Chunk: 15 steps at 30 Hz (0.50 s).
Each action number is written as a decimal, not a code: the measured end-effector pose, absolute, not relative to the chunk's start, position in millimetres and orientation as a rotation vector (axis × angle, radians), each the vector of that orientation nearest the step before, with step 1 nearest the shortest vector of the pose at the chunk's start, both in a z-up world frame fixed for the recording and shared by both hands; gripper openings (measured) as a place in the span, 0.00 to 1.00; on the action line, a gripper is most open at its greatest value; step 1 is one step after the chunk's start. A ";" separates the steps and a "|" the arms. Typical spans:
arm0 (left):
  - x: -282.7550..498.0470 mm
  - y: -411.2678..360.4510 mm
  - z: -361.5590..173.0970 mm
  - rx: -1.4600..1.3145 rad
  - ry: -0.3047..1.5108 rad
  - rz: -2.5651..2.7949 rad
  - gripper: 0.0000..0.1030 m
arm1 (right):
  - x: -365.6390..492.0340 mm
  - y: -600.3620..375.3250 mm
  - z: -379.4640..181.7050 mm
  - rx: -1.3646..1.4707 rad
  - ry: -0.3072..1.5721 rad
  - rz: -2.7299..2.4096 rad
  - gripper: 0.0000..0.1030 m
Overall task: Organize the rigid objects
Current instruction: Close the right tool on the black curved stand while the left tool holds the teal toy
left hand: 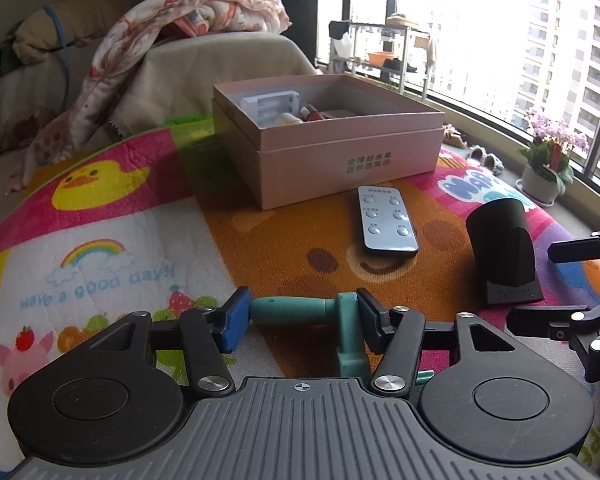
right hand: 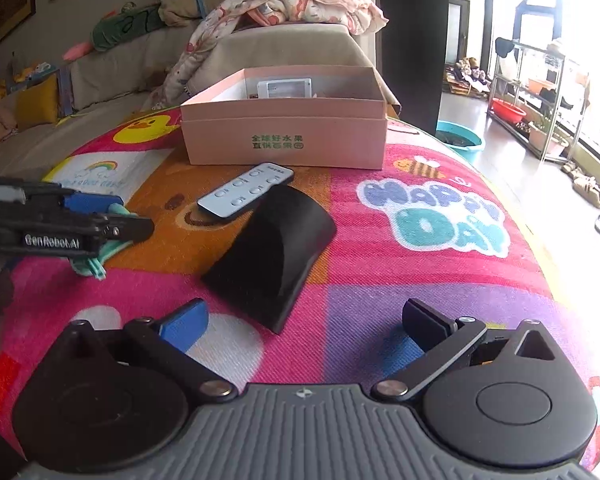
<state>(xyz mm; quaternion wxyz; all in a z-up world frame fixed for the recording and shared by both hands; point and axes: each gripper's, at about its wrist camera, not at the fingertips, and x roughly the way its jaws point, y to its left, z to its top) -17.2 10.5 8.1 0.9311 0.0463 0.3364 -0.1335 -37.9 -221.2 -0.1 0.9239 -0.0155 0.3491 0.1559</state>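
Note:
My left gripper (left hand: 300, 312) is shut on a teal plastic tool (left hand: 292, 310), holding its handle crosswise just above the mat; it also shows in the right wrist view (right hand: 88, 264). My right gripper (right hand: 304, 320) is open and empty, just short of a black curved wedge (right hand: 276, 256) lying on the mat, which also shows in the left wrist view (left hand: 504, 252). A grey remote (left hand: 386, 220) lies between the wedge and the pink box (left hand: 340, 160); it also shows in the right wrist view (right hand: 246, 190). The box (right hand: 284, 140) is open and holds several items.
The colourful play mat (left hand: 120, 240) covers the raised surface. A sofa with a blanket (left hand: 172, 32) is behind the box. A flower pot (left hand: 548, 168) and slippers sit by the window. A teal basin (right hand: 458, 140) is on the floor to the right.

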 end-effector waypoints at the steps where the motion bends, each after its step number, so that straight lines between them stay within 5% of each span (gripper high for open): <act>1: -17.3 10.4 8.1 0.093 0.689 -0.273 0.59 | -35.4 -218.1 0.9 -0.026 0.718 0.326 1.00; 15: -27.4 16.5 6.3 0.062 0.671 -0.295 0.60 | -18.7 -235.1 5.7 -0.103 0.729 0.208 1.00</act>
